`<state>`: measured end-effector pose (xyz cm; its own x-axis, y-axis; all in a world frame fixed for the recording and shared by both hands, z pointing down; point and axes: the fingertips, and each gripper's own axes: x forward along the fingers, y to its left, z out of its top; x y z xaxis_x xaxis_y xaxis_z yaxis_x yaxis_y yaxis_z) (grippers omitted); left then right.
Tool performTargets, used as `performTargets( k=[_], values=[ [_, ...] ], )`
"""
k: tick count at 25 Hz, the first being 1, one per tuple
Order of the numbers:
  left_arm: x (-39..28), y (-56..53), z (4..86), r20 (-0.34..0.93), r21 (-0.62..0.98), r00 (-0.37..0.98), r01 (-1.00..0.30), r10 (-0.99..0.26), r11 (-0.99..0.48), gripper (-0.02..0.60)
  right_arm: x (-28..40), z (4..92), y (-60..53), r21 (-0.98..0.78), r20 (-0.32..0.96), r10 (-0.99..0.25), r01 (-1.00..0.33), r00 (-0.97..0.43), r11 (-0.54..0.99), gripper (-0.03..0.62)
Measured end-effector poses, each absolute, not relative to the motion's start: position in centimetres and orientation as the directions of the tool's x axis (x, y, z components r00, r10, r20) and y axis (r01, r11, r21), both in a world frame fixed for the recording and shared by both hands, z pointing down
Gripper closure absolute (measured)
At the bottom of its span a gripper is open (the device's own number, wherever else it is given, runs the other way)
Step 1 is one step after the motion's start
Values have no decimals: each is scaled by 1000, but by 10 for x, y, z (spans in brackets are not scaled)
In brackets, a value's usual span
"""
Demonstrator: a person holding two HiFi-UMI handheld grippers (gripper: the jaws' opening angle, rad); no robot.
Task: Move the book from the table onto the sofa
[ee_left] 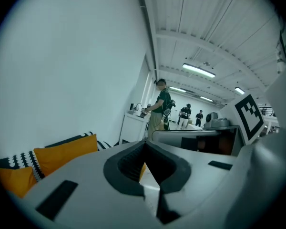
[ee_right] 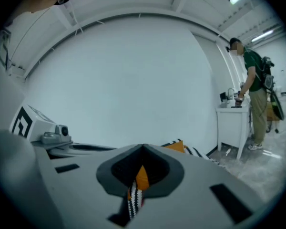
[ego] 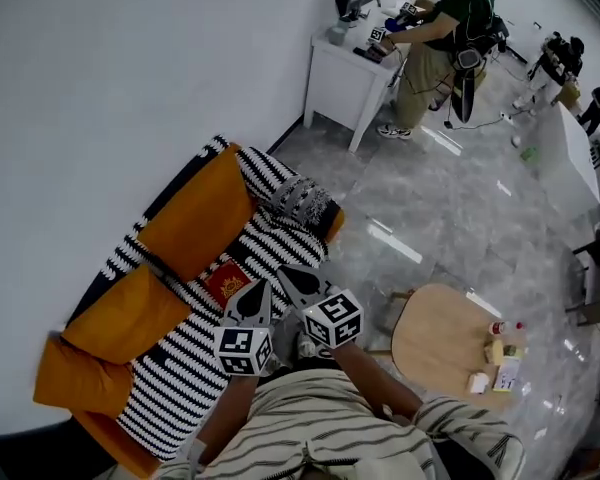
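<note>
While both tongs hang over the sofa (ego: pixel 180 368), progress: the carry looks finished, since the red book (ego: pixel 227 281) lies flat on the sofa's striped seat and not on the round table (ego: pixel 435 343) off the sofa's front.
Left to do: nothing of the move itself, by this reading; at most drawing the tongs away from the sofa.
Book's place: on the seat, in front of the sofa's orange back cushions (ego: pixel 195 213), cover up.
Left gripper (ego: pixel 255 296): jaws pressed together on nothing, its tip just beside the book's near corner as seen from above, seemingly held above it and not touching.
Right gripper (ego: pixel 295 280): jaws likewise pressed together and empty, a little farther from the book, above the sofa's front edge.
</note>
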<state>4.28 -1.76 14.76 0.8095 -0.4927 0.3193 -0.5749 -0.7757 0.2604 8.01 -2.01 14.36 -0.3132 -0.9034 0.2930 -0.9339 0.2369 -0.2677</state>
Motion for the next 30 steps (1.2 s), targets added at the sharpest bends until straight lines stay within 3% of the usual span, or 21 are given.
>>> performTargets(
  k=[15,30],
  values=[
    [40,-24,30,115,132,810,-587,-575,-799,575,98,18,-18,-168,52,-953,-943,-299,287,580],
    [32,-32,-4,9,120,780,-622,-626,-774,575,95,-9,-15,-128,-21,-944,-935,-330,330,580]
  ],
)
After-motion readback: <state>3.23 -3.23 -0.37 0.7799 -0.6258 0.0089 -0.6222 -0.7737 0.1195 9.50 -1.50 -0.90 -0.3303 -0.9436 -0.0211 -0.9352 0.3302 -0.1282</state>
